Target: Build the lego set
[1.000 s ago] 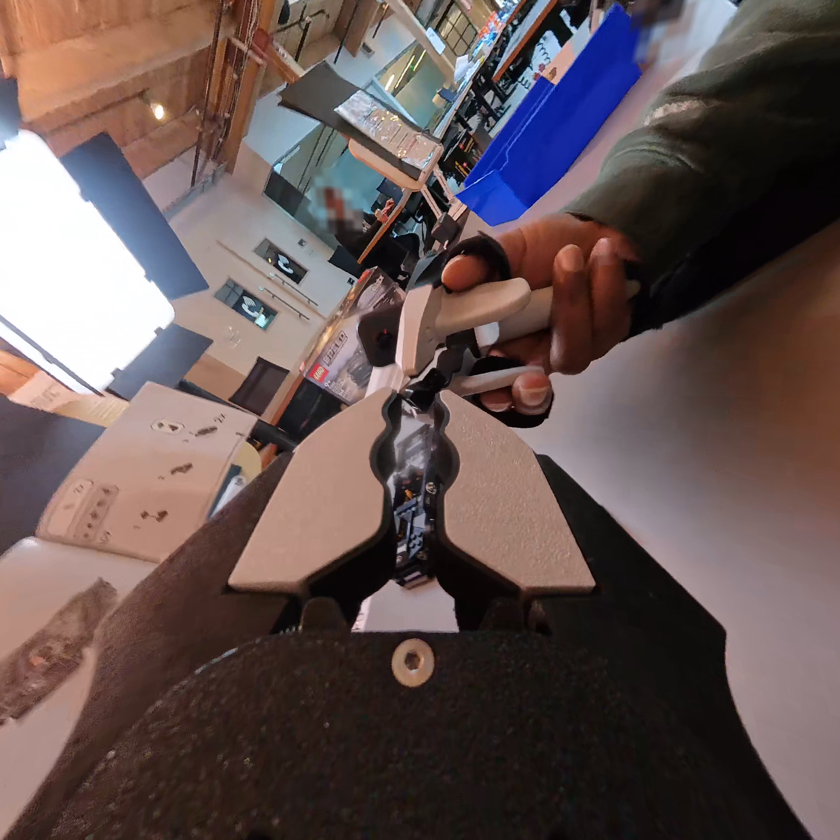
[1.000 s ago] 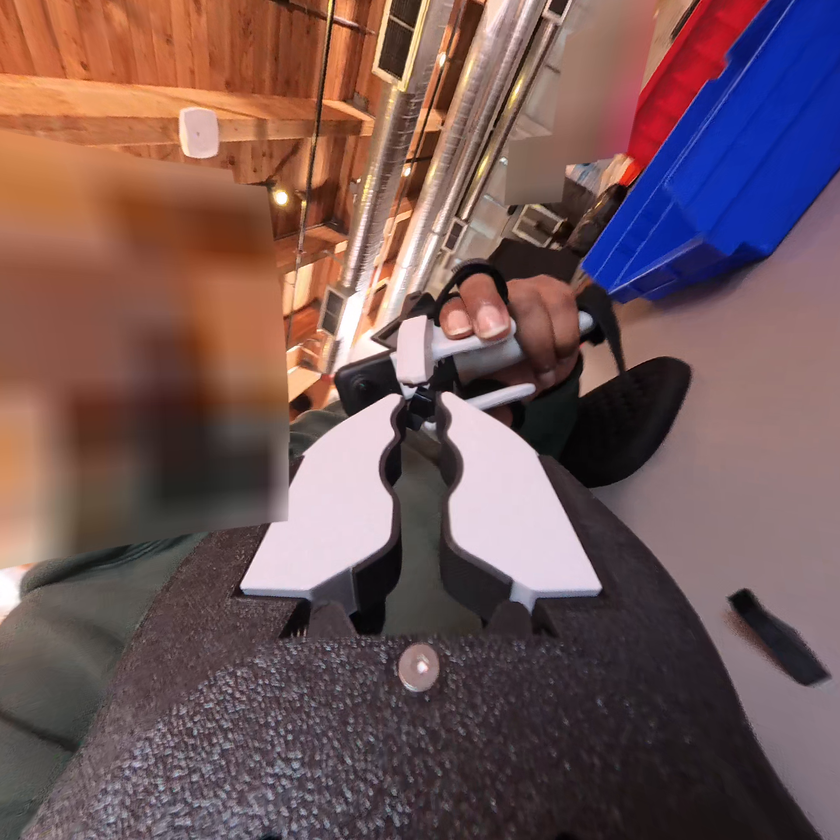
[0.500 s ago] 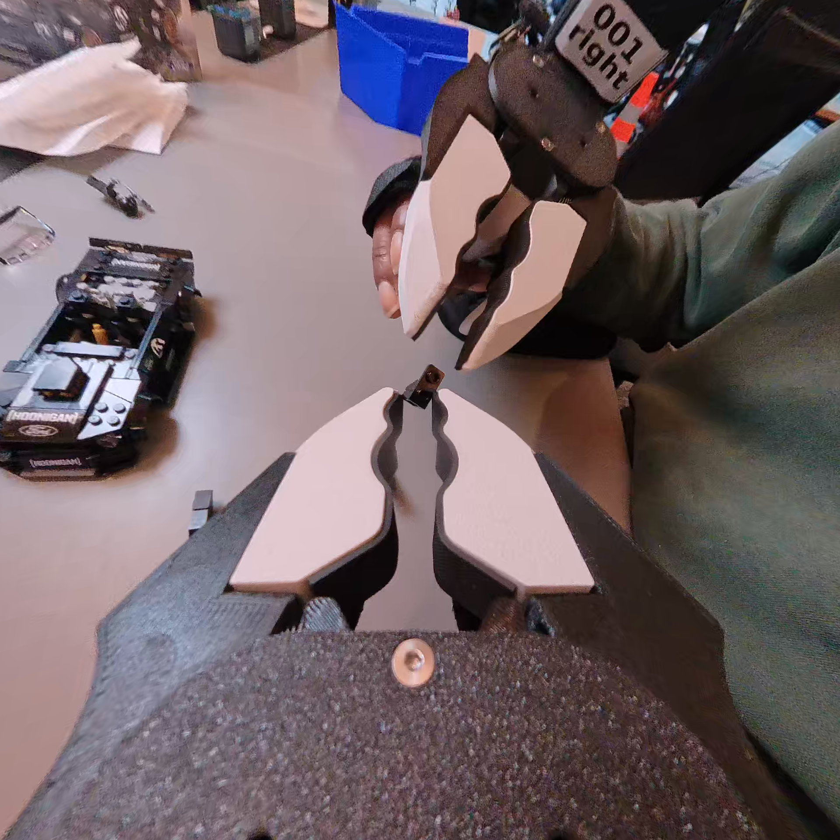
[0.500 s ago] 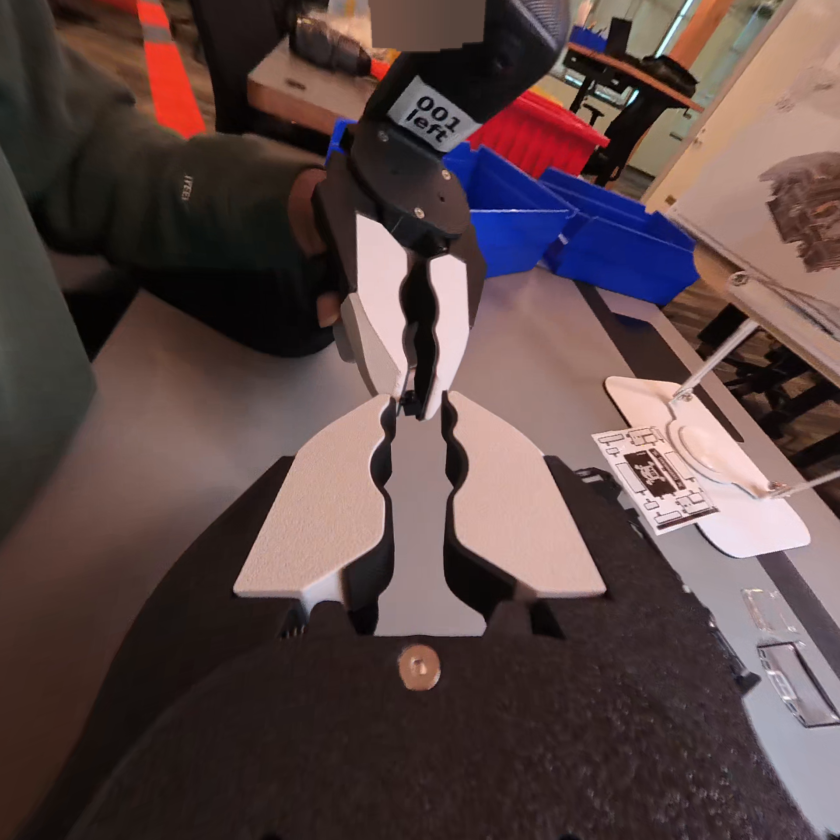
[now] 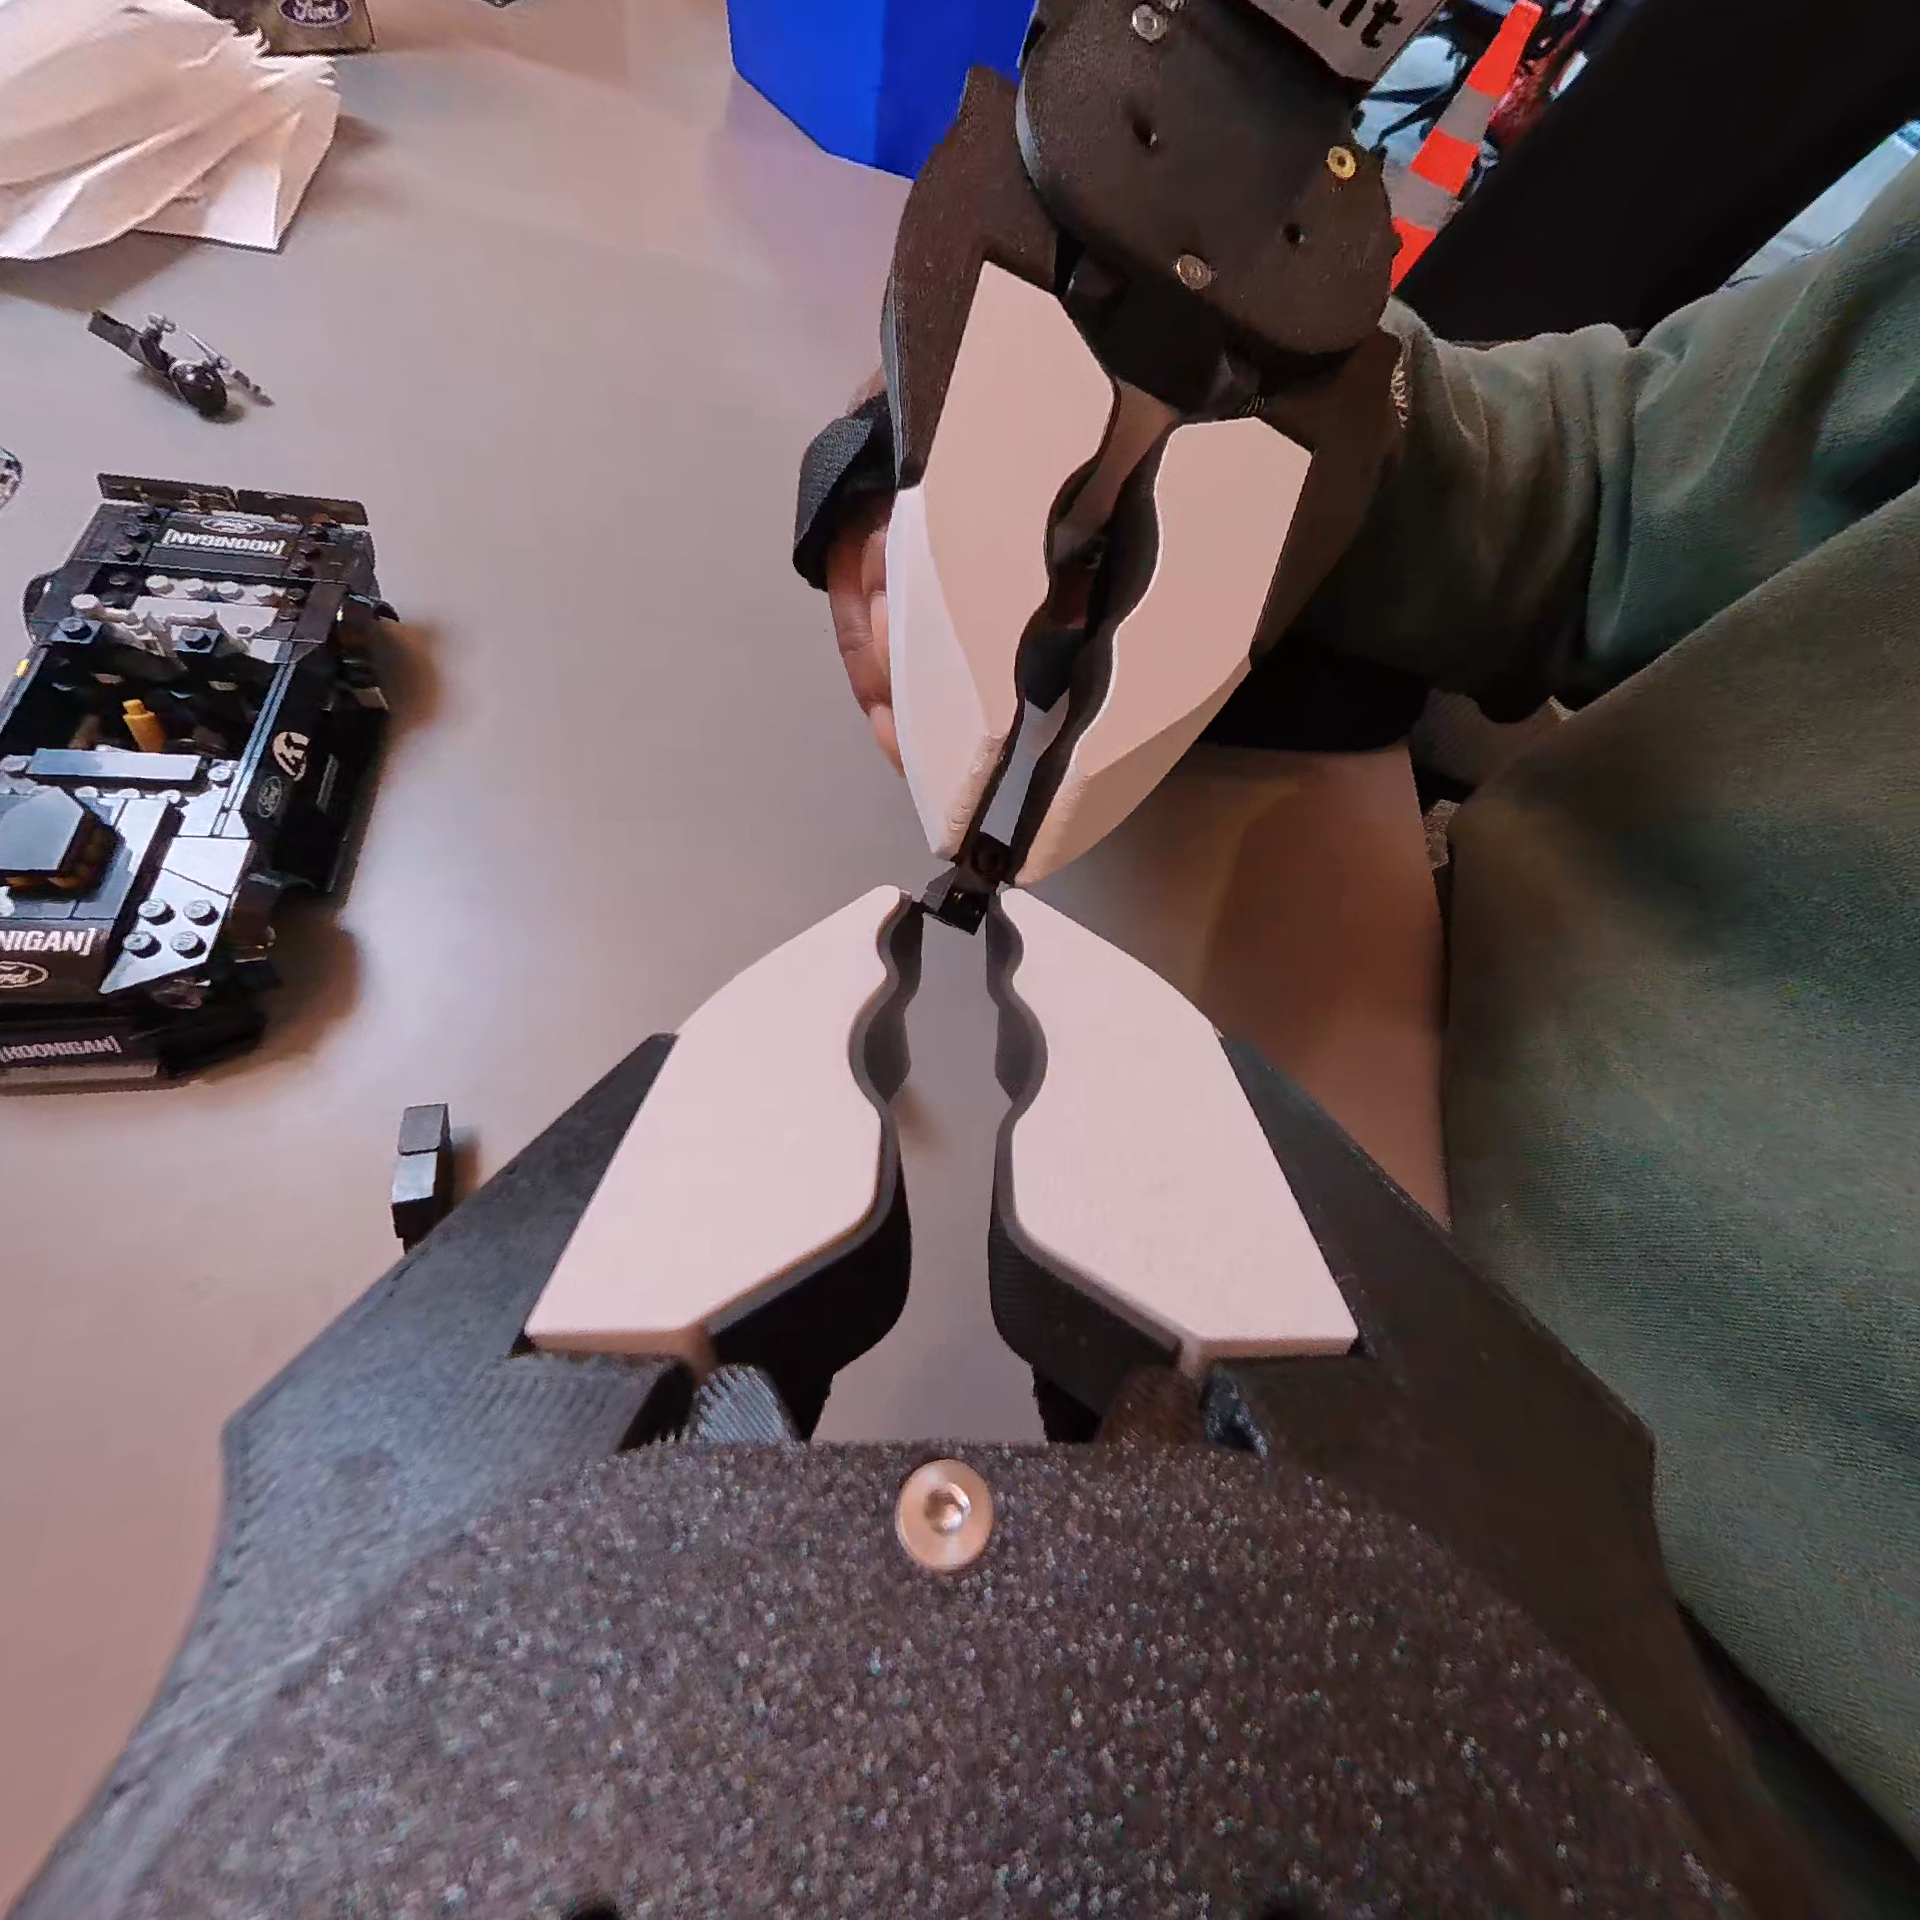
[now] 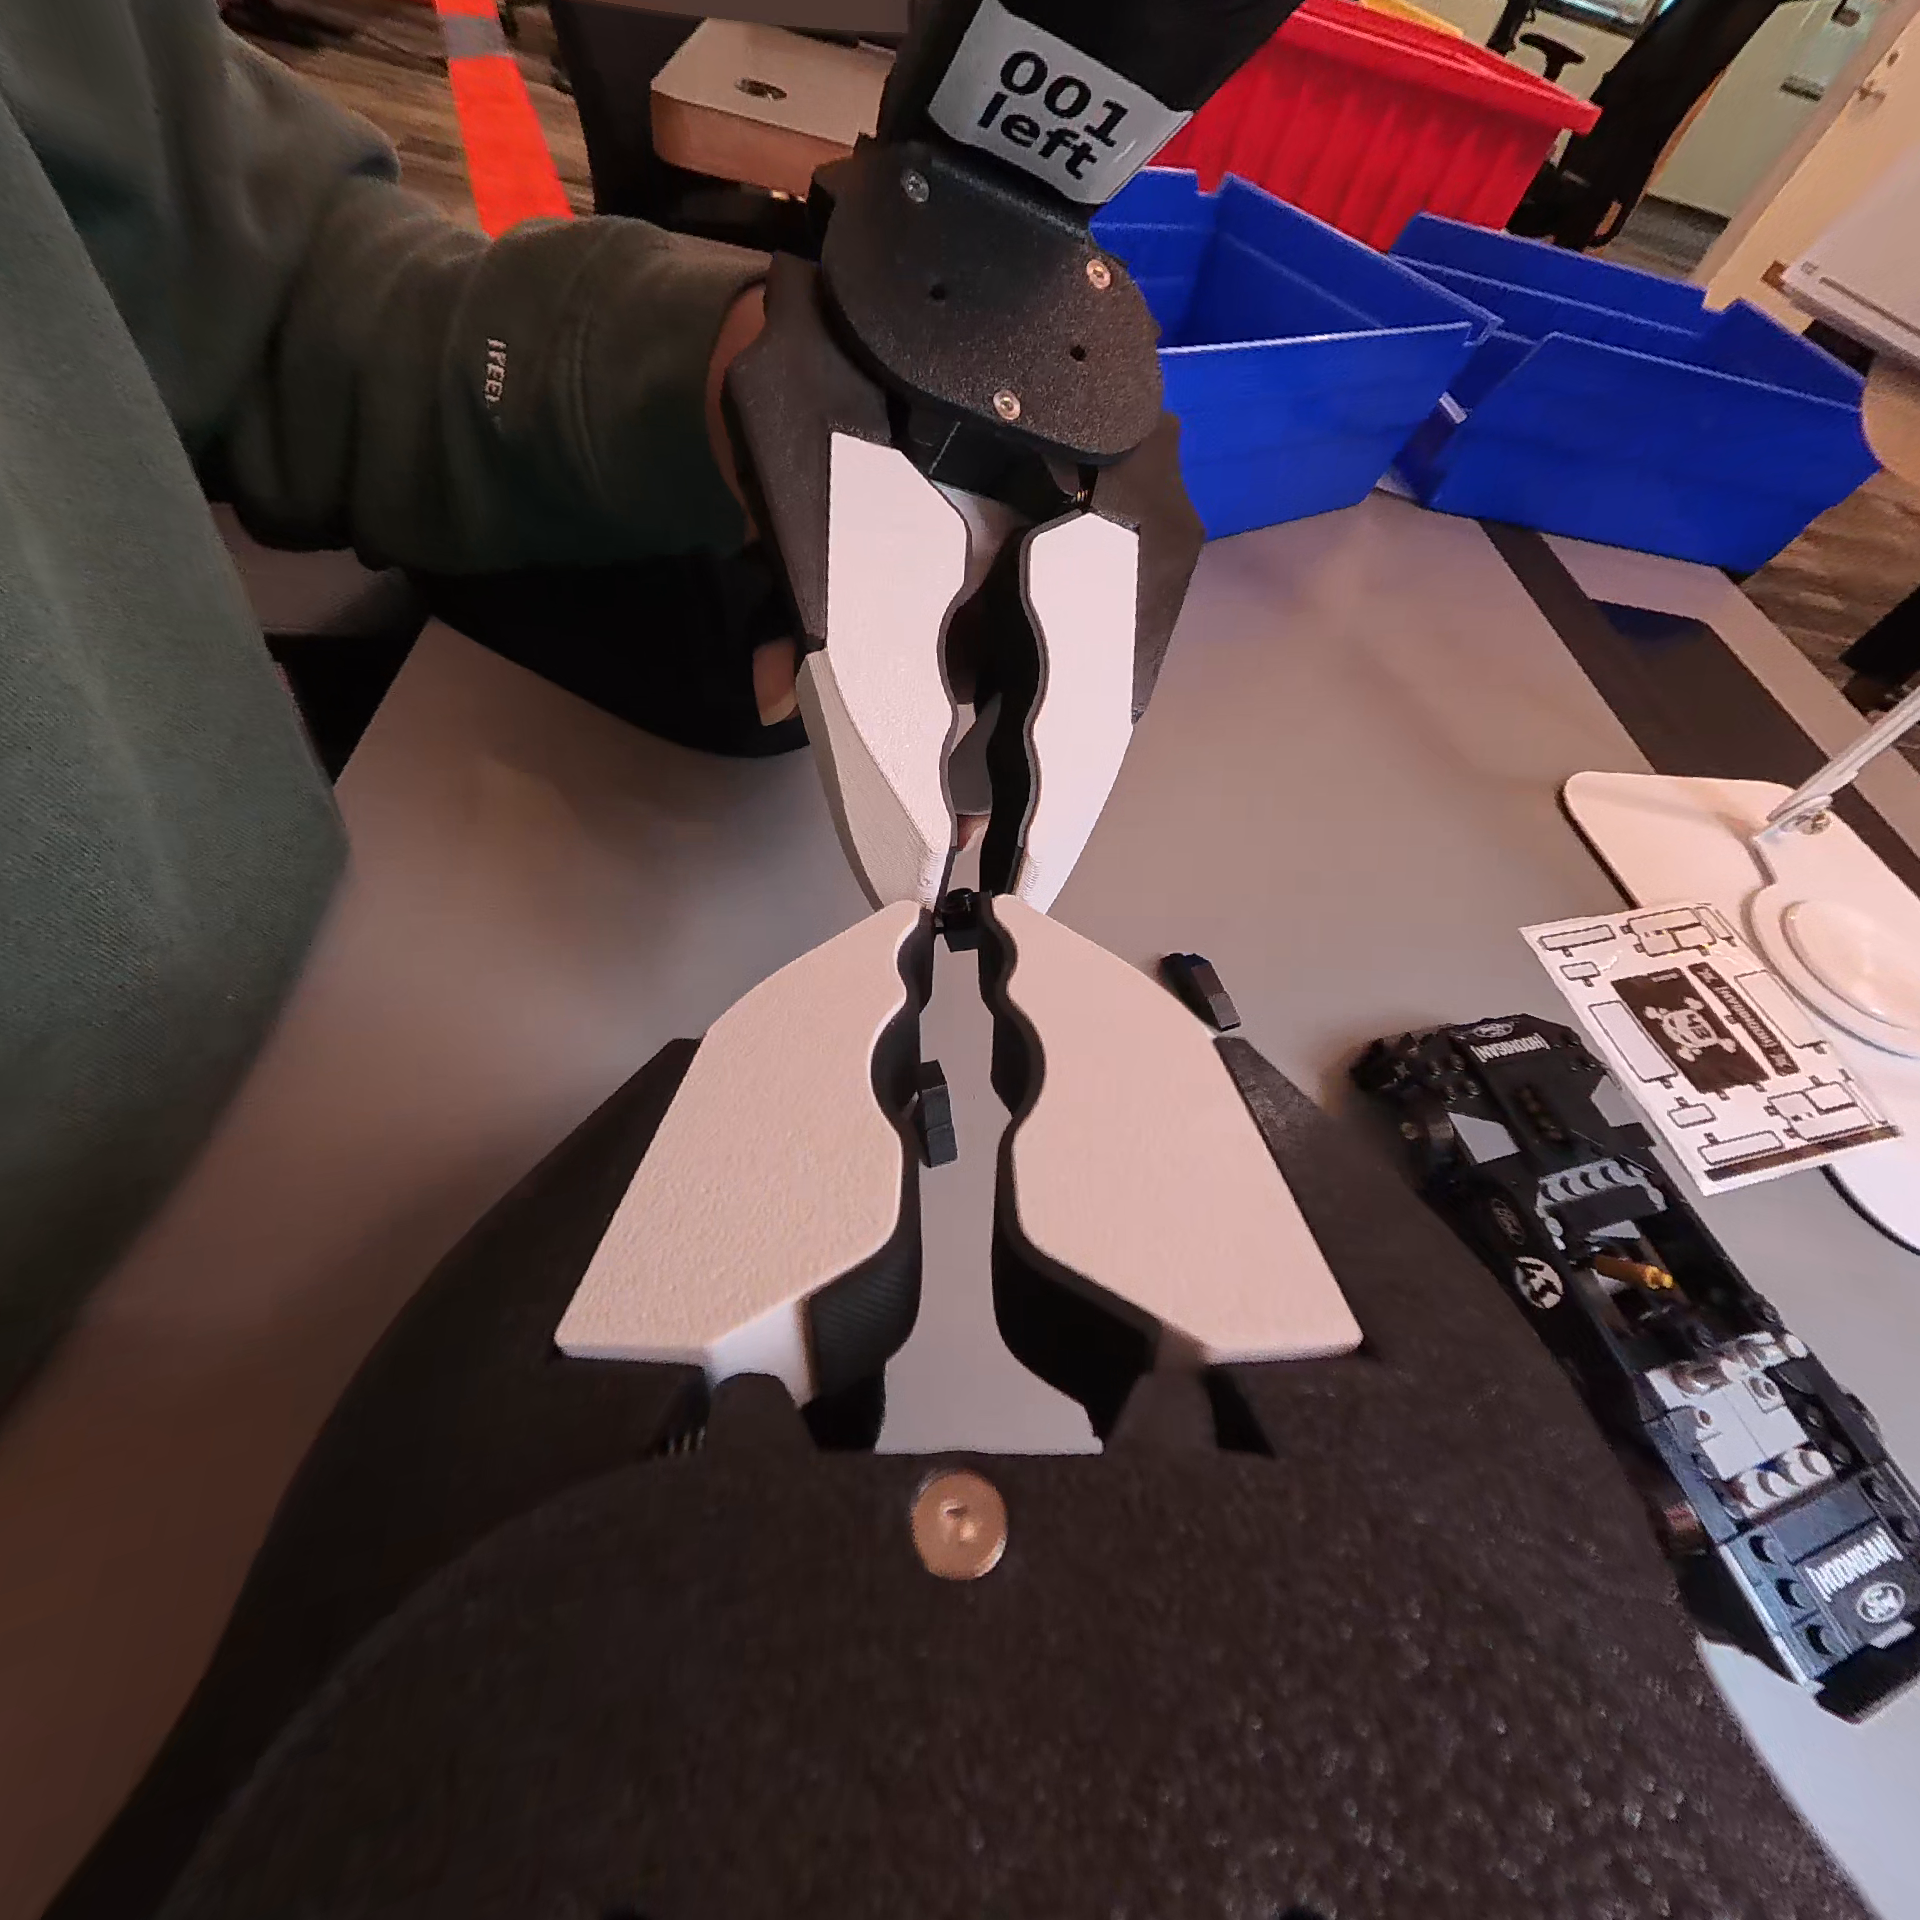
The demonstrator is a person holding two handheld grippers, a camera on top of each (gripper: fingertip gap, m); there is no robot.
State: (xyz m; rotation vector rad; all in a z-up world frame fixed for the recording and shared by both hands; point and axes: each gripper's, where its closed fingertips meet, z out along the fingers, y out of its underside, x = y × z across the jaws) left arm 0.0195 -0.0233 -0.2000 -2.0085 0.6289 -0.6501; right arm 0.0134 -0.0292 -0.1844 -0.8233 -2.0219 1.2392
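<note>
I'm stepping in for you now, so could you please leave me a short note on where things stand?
Left gripper: shut on a small black piece at its tips.
Right gripper: shut on a black bar, tips meeting the left's above the table.
Car: partly built, on the table, untouched.
Two loose black bricks lie nearby, beside a sticker sheet.
Left: join the held parts, fit them to the car.

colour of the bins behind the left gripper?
Blue bins, with a red one behind; clearest in the right wrist view.
</note>
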